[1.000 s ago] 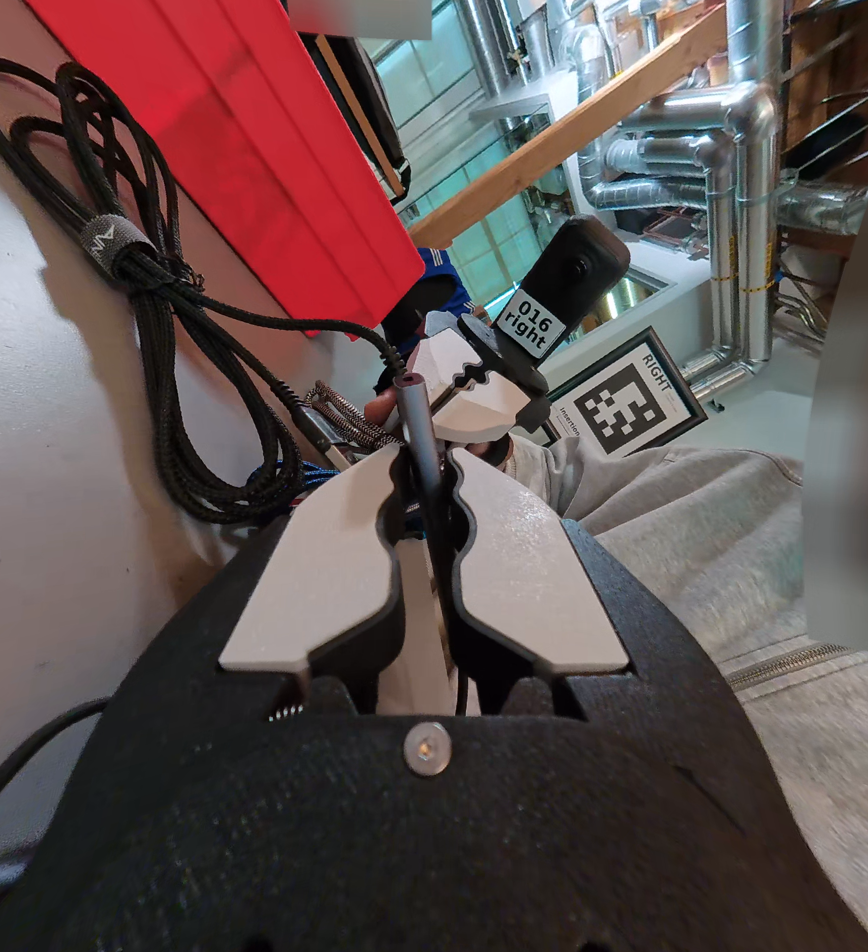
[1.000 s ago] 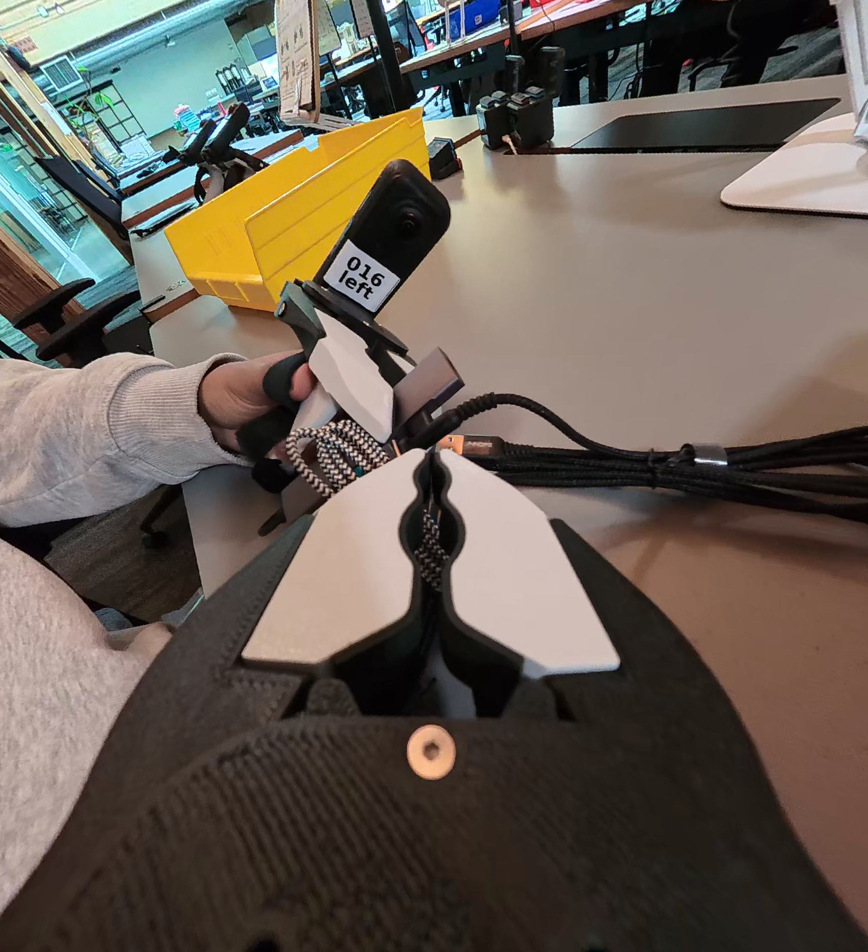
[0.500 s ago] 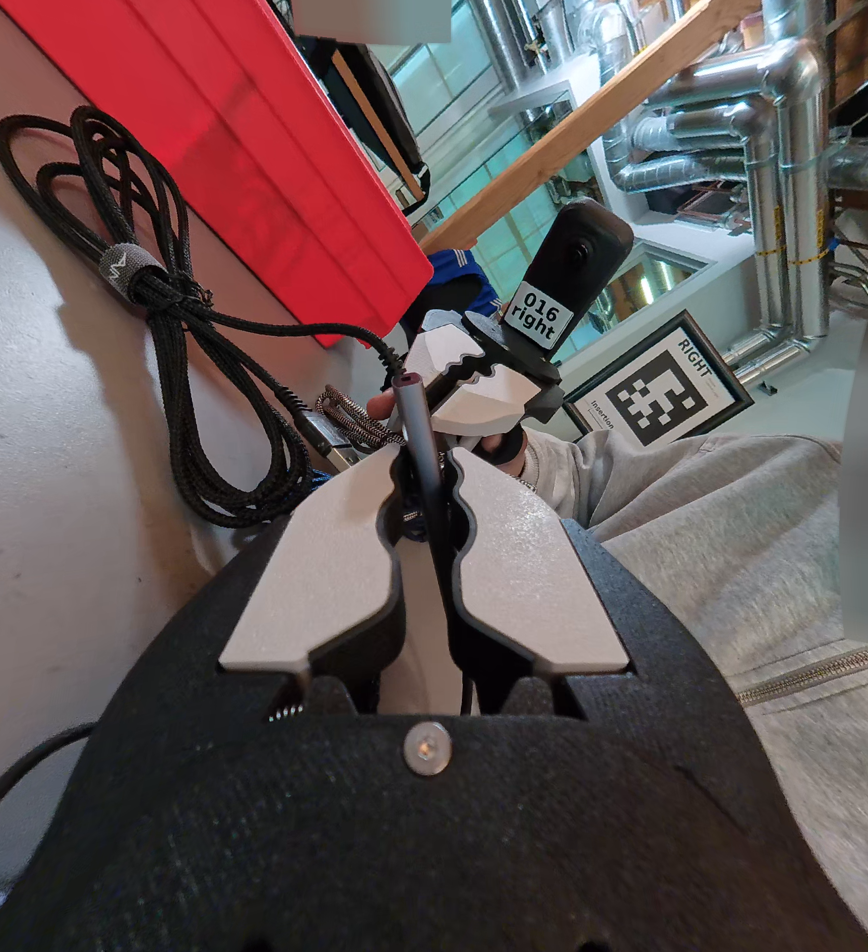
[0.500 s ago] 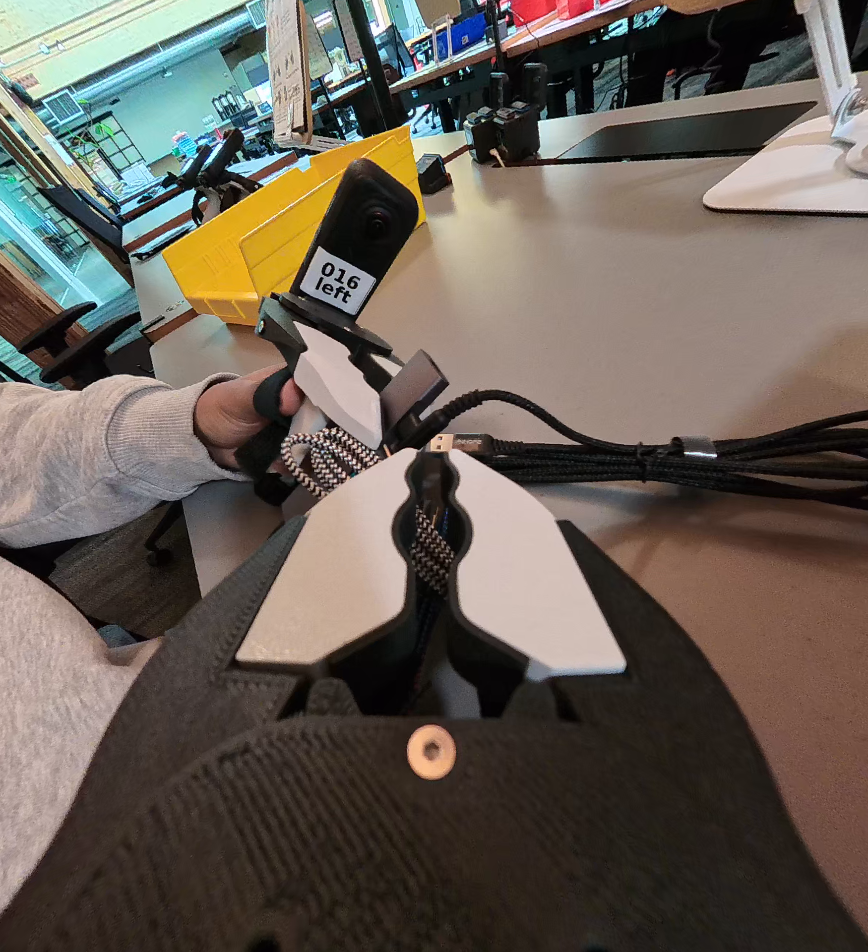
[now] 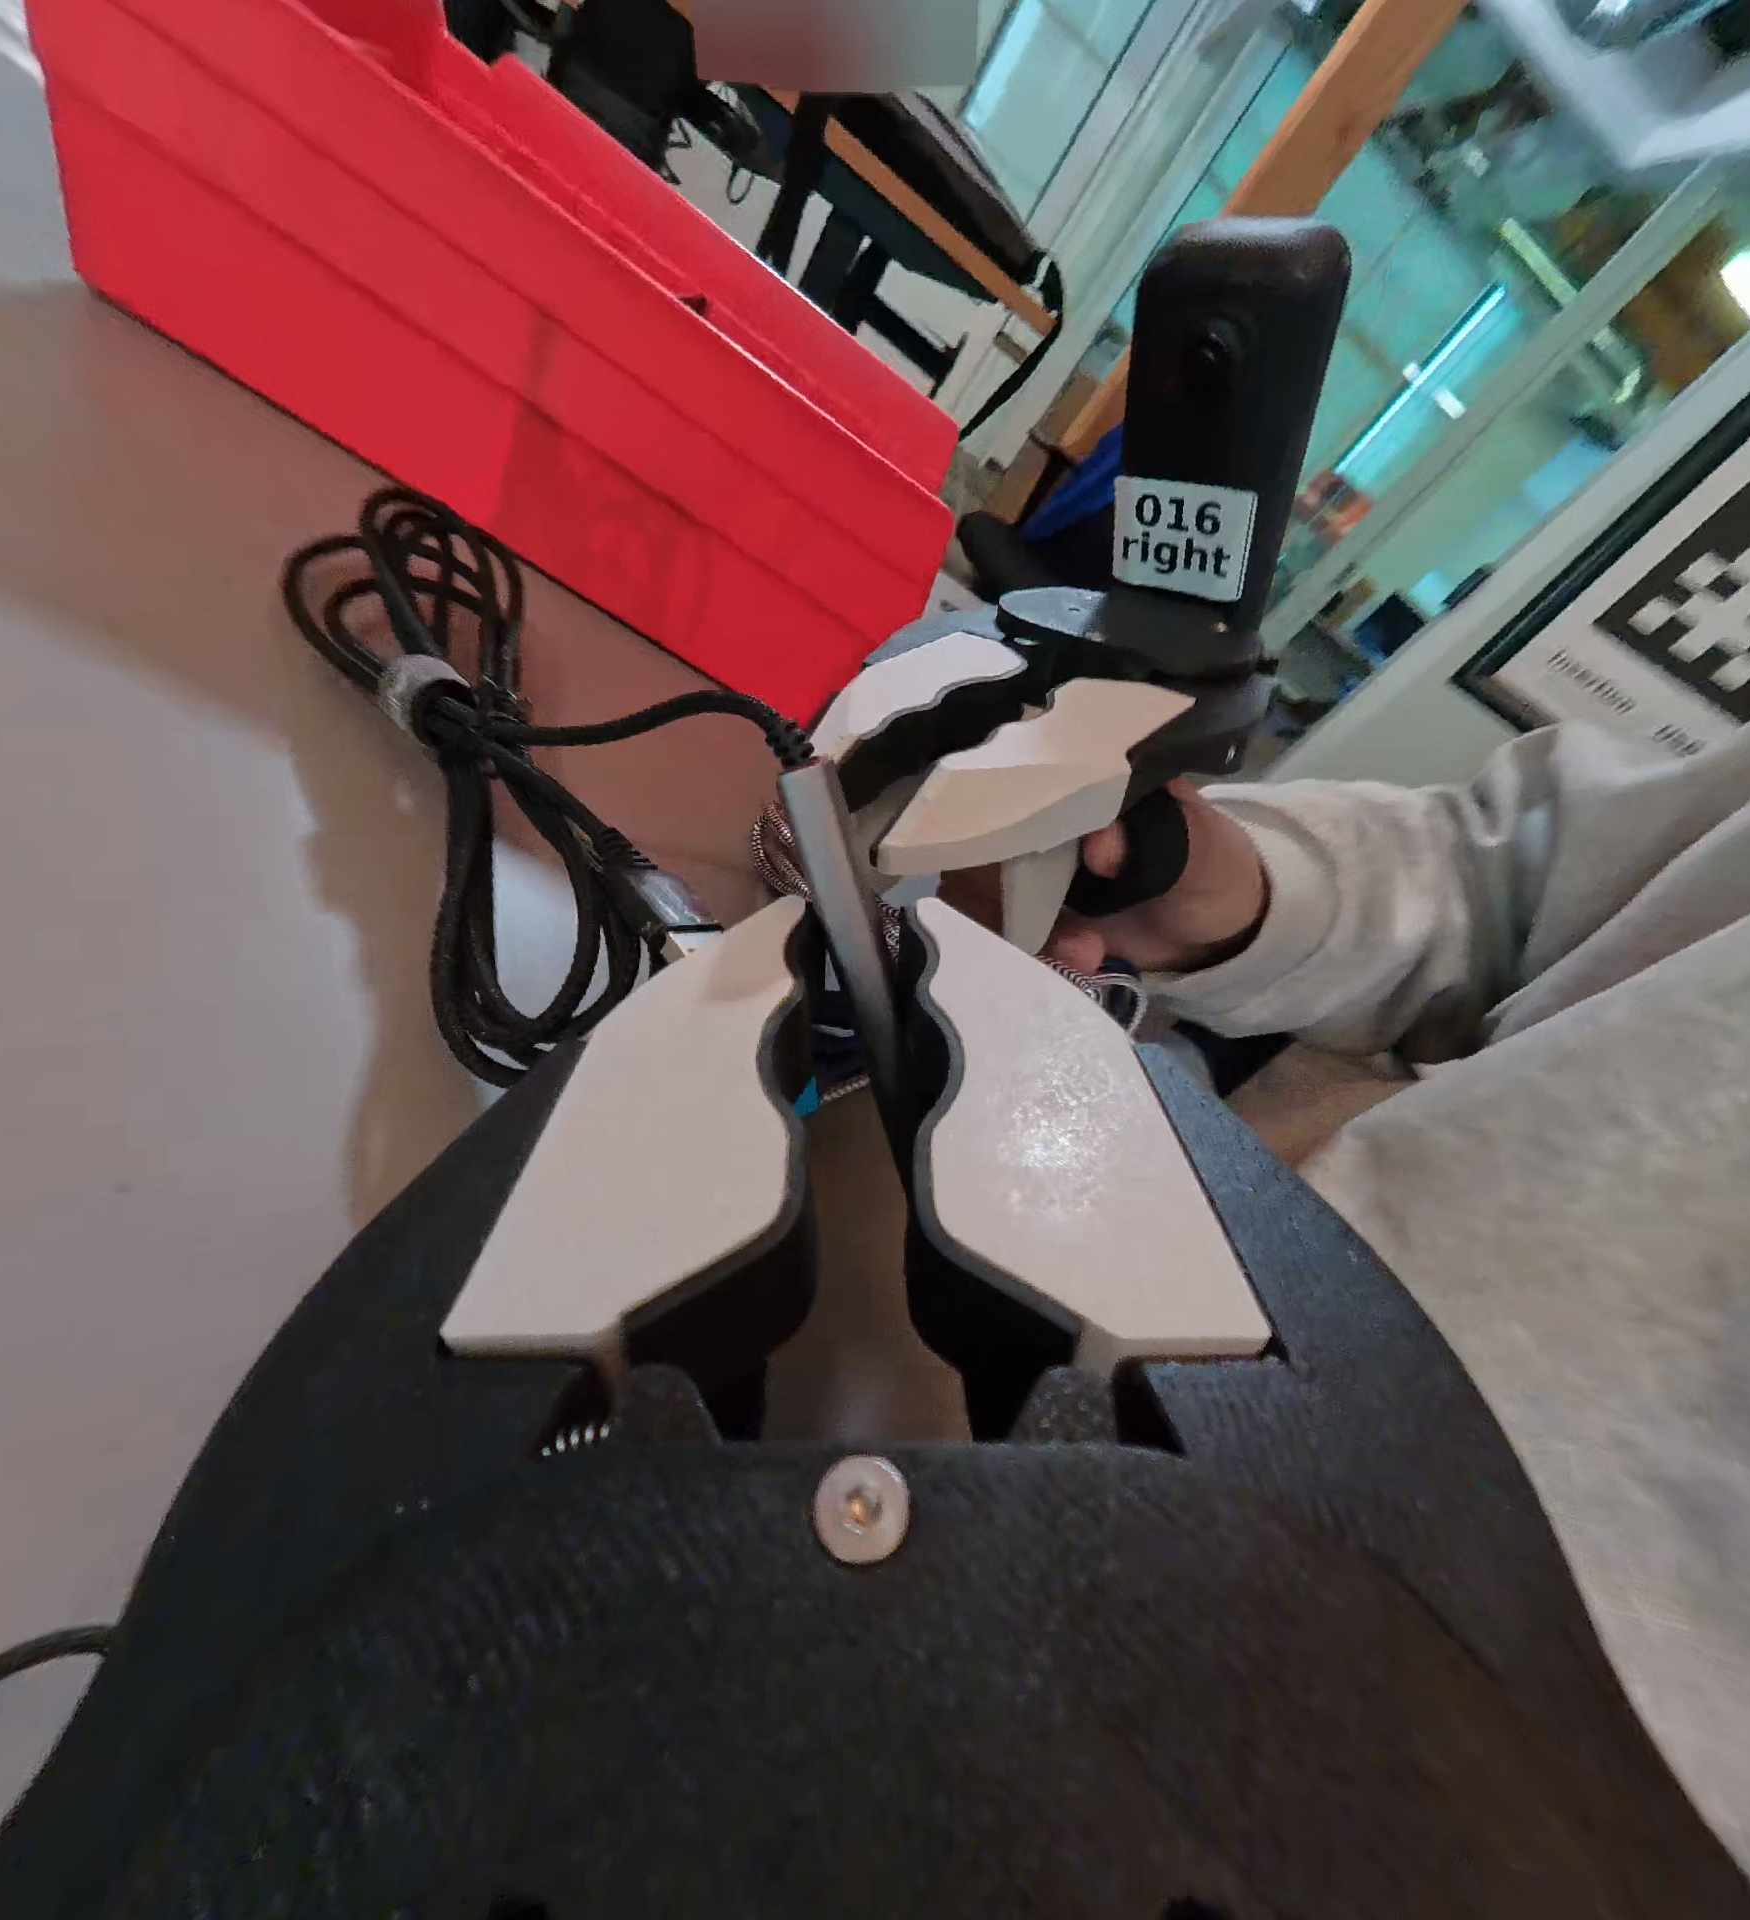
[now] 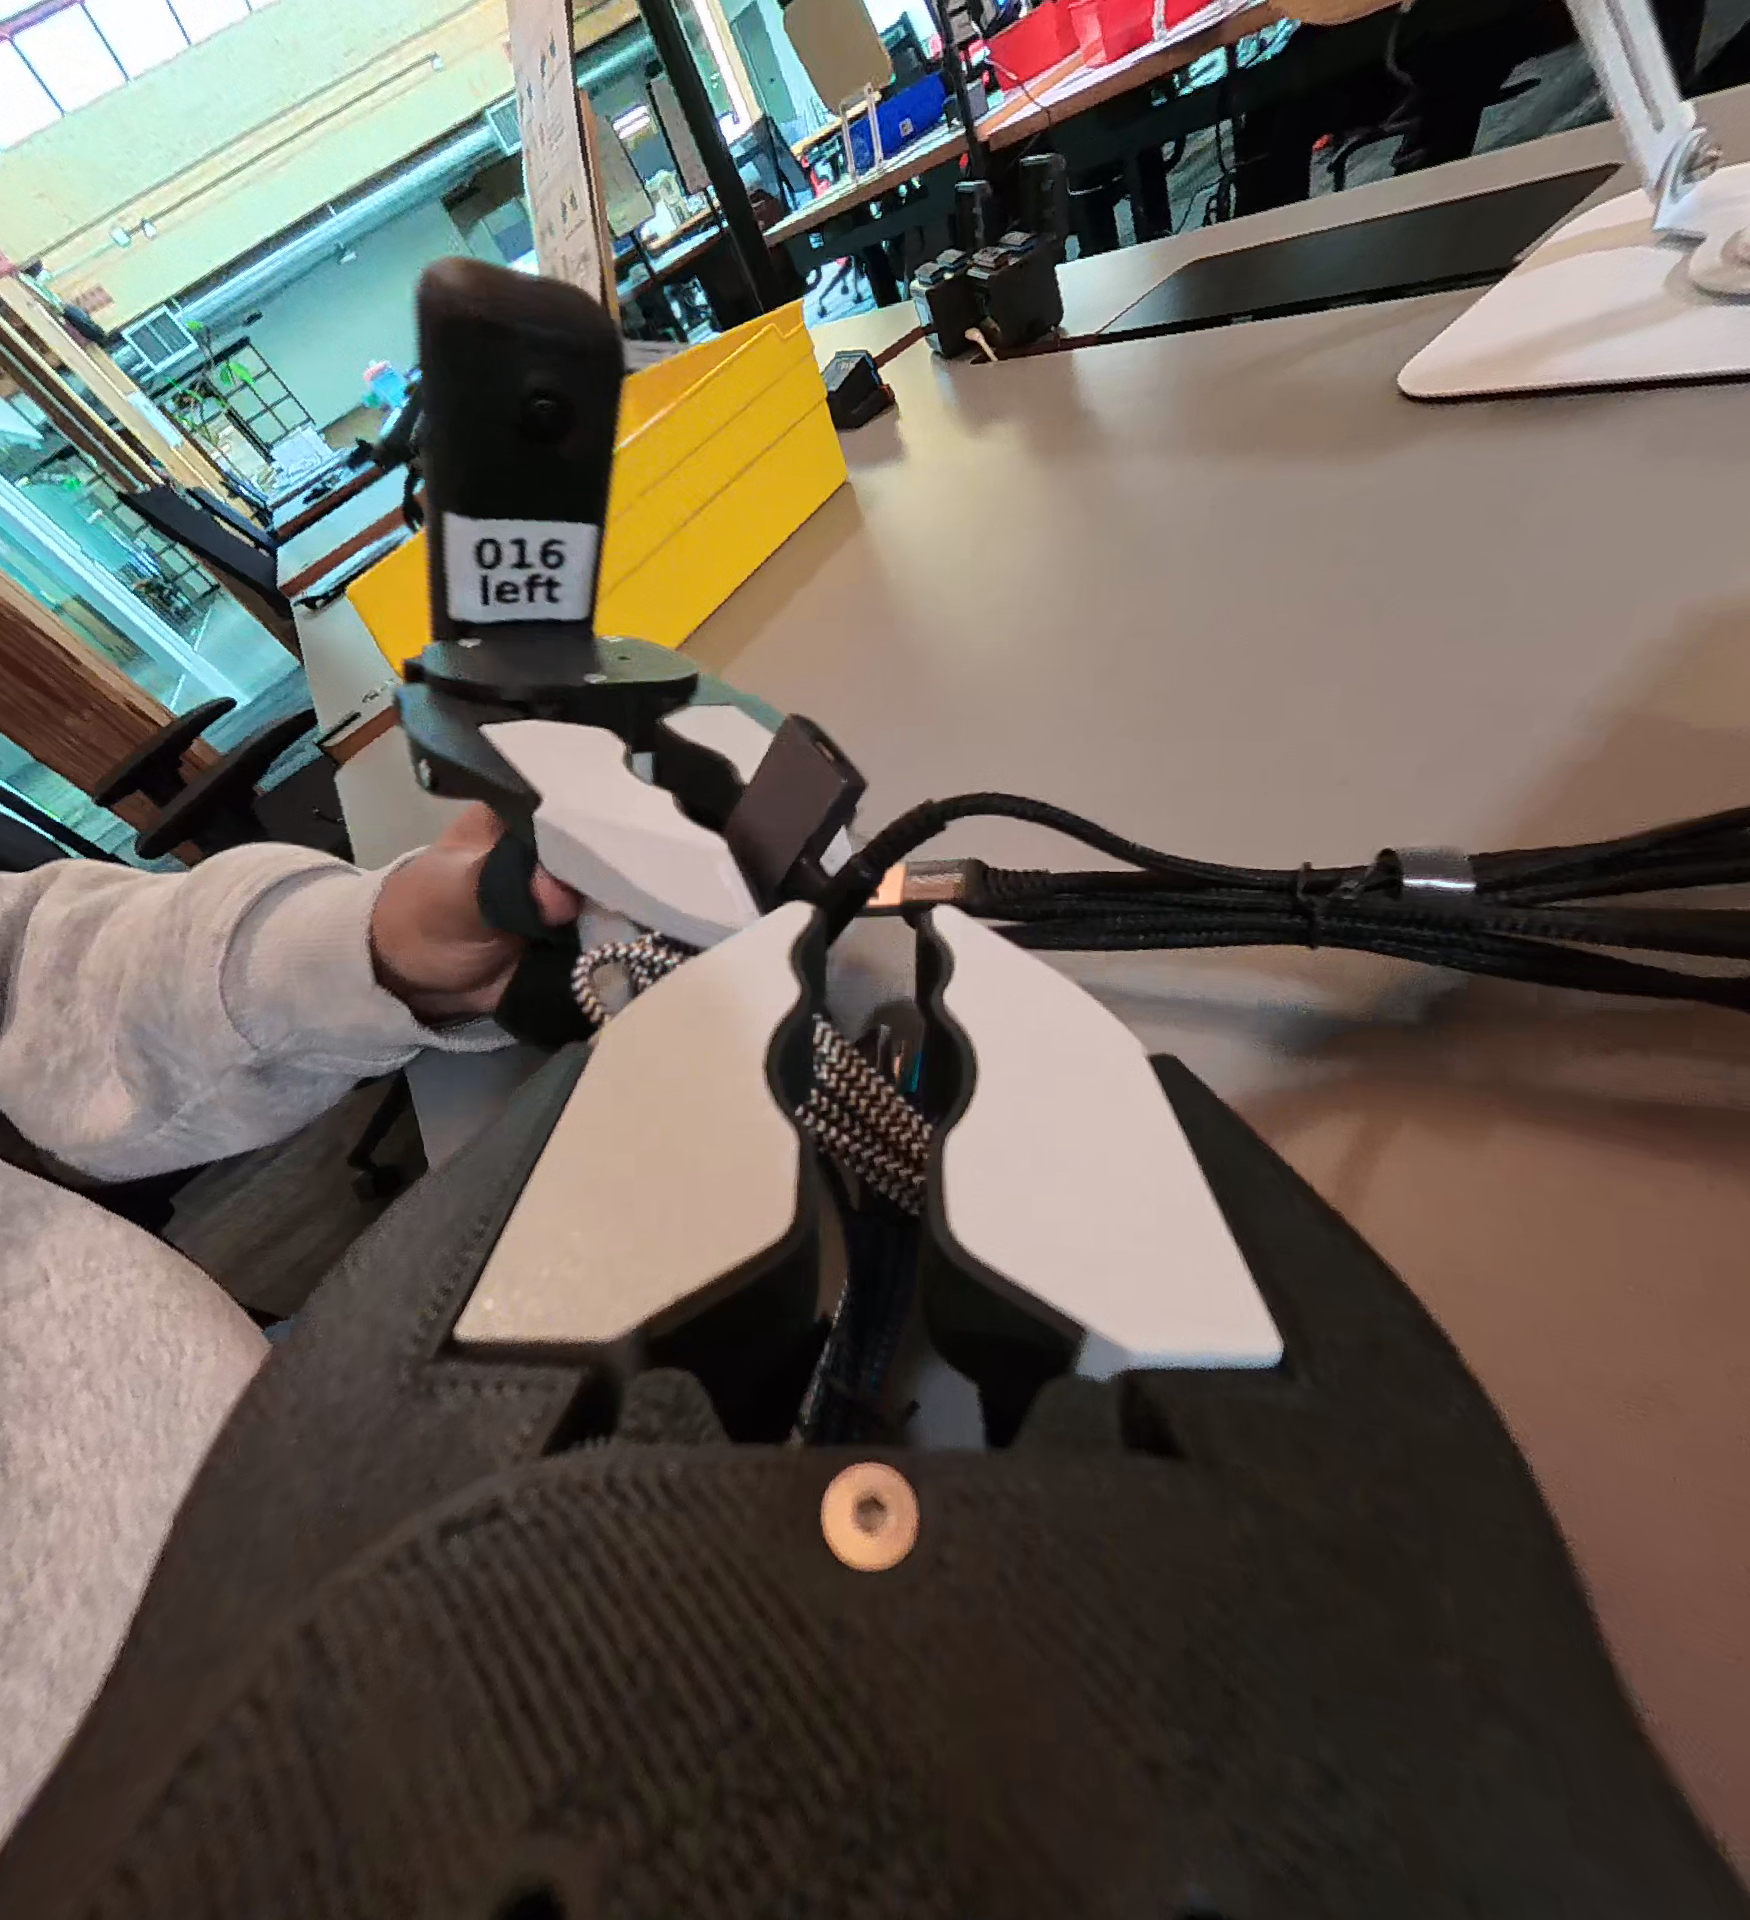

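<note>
The left claw (image 5: 855, 935) is clamped on a slim, stiff grey adapter (image 5: 840, 883) above the worktop's (image 5: 123, 935) near edge. The right claw (image 6: 871, 925) pinches a limp striped braided cable (image 6: 866, 1107), best held near its plug. A black cable bundle (image 5: 466, 790) lies beside a red bin (image 5: 497, 343).

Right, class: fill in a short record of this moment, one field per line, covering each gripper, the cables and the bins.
left gripper: shut on a flat dark grey adapter
right gripper: shut on a black-and-white braided cable
black cable bundle: lies on the table, one lead runs to the adapter
red bin: on the table beyond the bundle
yellow bin: at the table's far edge
</note>
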Motion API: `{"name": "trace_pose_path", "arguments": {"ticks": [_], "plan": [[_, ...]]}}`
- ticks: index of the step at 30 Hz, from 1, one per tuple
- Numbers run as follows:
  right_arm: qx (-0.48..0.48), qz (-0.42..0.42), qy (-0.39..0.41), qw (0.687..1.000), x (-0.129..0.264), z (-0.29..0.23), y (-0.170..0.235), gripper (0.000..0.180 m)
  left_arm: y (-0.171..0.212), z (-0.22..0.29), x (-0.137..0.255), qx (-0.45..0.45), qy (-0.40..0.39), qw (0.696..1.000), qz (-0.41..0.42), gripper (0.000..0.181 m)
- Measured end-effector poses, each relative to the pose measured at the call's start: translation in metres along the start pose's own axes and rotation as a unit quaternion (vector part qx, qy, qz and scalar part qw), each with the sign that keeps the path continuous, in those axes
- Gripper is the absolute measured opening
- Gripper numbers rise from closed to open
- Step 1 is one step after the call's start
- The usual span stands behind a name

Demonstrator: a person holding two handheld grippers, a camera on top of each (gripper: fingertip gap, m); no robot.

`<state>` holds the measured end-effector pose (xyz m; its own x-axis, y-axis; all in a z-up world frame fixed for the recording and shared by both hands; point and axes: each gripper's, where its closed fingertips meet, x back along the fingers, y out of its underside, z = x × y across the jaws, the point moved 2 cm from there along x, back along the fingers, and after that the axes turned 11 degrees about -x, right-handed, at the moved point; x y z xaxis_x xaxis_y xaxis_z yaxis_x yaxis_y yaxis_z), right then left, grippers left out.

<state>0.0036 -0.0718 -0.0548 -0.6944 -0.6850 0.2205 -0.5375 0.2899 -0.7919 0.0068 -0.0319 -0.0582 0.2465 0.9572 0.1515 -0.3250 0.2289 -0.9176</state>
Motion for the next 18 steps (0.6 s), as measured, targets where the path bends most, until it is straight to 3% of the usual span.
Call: {"name": "trace_pose_path", "arguments": {"ticks": [14,18], "plan": [[-0.074,0.001,-0.041,0.996,-0.0001,-0.0041,-0.0033,0.010,0.0023,0.0081,-0.0073,-0.155,-0.088,0.982,-0.064,0.014],[0.015,-0.017,0.012,1.000,-0.0012,-0.0028,-0.0038,0.011,0.0037,0.0065,-0.0069,-0.153,-0.112,0.979,-0.077,0.014]]}}
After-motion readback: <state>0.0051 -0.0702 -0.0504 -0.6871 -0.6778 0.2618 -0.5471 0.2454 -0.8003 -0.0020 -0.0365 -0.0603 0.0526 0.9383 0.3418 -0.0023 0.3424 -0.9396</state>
